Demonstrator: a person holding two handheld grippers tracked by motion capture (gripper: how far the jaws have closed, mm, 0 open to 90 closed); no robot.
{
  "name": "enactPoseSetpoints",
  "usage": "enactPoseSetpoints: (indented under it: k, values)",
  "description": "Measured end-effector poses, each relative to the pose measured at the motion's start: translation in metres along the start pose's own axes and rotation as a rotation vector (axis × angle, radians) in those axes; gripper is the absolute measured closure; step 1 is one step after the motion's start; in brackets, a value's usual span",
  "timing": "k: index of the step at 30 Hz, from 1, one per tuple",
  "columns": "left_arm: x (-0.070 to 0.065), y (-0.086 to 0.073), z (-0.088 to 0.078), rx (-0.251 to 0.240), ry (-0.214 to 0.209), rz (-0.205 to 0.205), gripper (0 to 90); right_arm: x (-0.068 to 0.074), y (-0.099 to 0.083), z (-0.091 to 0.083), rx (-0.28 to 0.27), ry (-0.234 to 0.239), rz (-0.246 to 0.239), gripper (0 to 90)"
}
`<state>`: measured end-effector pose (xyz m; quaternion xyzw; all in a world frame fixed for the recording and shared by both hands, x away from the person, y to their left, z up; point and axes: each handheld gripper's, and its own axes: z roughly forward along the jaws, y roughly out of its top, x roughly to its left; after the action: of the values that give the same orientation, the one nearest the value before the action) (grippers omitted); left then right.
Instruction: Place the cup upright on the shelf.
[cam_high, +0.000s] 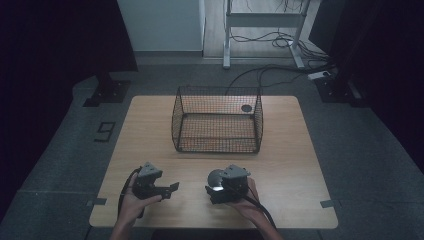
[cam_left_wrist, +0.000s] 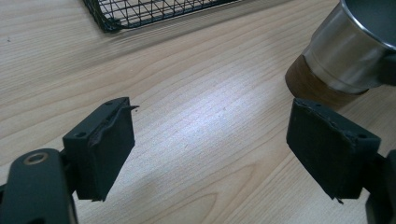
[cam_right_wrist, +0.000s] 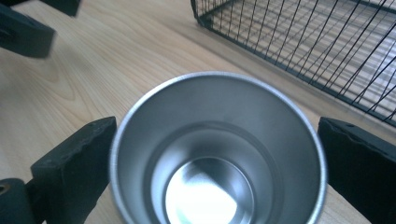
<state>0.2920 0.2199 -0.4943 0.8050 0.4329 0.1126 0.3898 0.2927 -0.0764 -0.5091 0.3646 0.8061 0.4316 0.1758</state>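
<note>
A steel cup (cam_high: 216, 178) with a brown base stands tilted near the table's front edge, between the jaws of my right gripper (cam_high: 215, 183). In the right gripper view the cup (cam_right_wrist: 217, 154) has its open mouth facing the camera and both pads (cam_right_wrist: 74, 163) press against its sides. The left gripper view shows the cup (cam_left_wrist: 345, 46) leaning at the upper right. My left gripper (cam_high: 172, 191) hovers to the cup's left, its jaws wide apart over bare wood with nothing between them (cam_left_wrist: 210, 149).
A black wire basket (cam_high: 218, 145) stands empty on the wooden table (cam_high: 290, 165) beyond both grippers, with its near corner (cam_left_wrist: 140, 9) close ahead. Cables and a desk frame lie on the floor behind the table.
</note>
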Motion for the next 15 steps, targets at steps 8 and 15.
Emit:
enactPoseSetpoints:
  k: [8, 15]
  values:
    - [0.0034, -0.0003, -0.0025, -0.007, 0.004, -0.009, 15.5, -0.0008, -0.0058, 0.0094, 0.017, 0.007, -0.011, 8.5]
    - [0.0051, -0.0005, -0.0029, -0.009, 0.008, -0.013, 15.5, -0.0011, -0.0068, 0.0096, 0.021, 0.04, -0.035, 14.4]
